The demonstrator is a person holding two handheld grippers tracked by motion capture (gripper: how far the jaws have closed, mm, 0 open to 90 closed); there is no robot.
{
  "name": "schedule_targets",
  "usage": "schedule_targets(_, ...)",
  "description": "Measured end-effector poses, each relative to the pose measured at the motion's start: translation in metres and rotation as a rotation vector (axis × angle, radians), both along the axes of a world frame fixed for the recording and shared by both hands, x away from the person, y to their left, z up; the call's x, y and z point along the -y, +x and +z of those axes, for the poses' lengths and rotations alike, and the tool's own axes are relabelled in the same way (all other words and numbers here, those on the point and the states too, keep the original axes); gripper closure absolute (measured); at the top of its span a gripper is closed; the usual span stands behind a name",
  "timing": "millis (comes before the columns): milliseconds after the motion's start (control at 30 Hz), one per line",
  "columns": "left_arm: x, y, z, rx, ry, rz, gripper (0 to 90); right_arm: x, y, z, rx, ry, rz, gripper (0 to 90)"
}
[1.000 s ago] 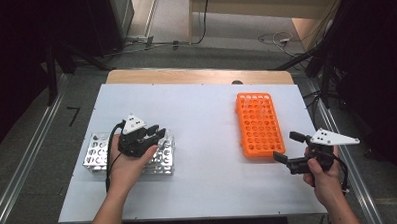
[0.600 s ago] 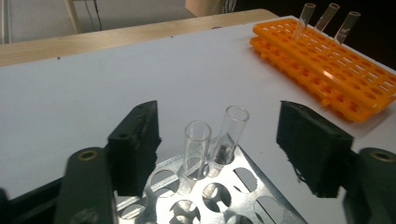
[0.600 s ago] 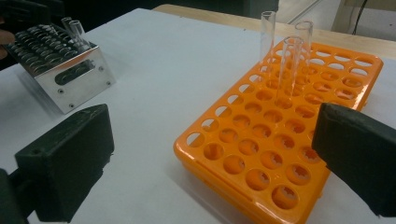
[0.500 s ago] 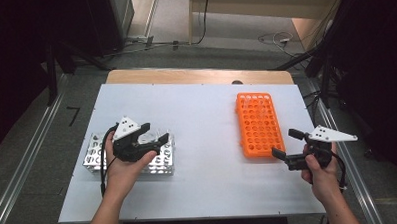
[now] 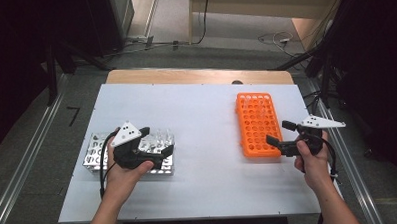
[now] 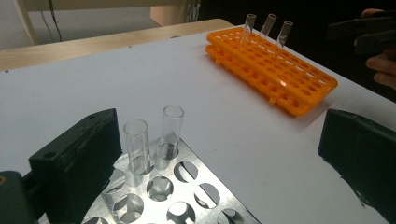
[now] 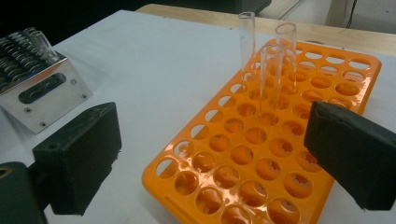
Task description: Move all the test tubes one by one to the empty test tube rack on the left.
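Tongs of the left gripper (image 6: 219, 154) have just been opening and stand spread, nothing between them, above the perforated steel rack (image 6: 187, 186) holding two clear glass tubes (image 6: 137, 144). Right tongs (image 7: 210, 158) gape before the orange plastic rack (image 7: 280, 140) with three tubes (image 7: 271, 79). From above, the white desk (image 5: 201, 107) sits on grey floor.

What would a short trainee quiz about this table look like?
1. How many glass tubes stand in the orange rack?
2. True or false: the left tongs are clamped on a tube in the metal rack.
3. Which rack do the right tongs face: A orange, B metal?

Key: 1. Three. 2. False; the jaws stand wide open, having just opened, with two tubes standing free beside the left jaw. 3. A.
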State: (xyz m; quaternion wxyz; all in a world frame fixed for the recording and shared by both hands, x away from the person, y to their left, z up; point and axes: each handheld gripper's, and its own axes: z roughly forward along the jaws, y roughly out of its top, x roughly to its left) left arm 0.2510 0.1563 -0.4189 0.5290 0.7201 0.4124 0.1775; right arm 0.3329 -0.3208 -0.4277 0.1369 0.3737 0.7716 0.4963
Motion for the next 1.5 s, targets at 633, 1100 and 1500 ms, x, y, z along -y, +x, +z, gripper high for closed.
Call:
schedule_targets(633,0.005,-0.001,0.0,0.003,0.009,-0.015,0.0,-0.018,0.054,-0.019,-0.092,-0.072,-0.086,48.2)
schedule_targets(1100,0.008,-0.001,-0.002,-0.005,0.016,-0.019,0.0,-0.017,0.073,-0.031,-0.13,-0.132,-0.062,63.4)
schedule_targets(1500,0.012,0.0,-0.004,-0.014,0.021,-0.025,0.0,-0.024,0.077,-0.03,-0.11,-0.188,-0.049,66.5)
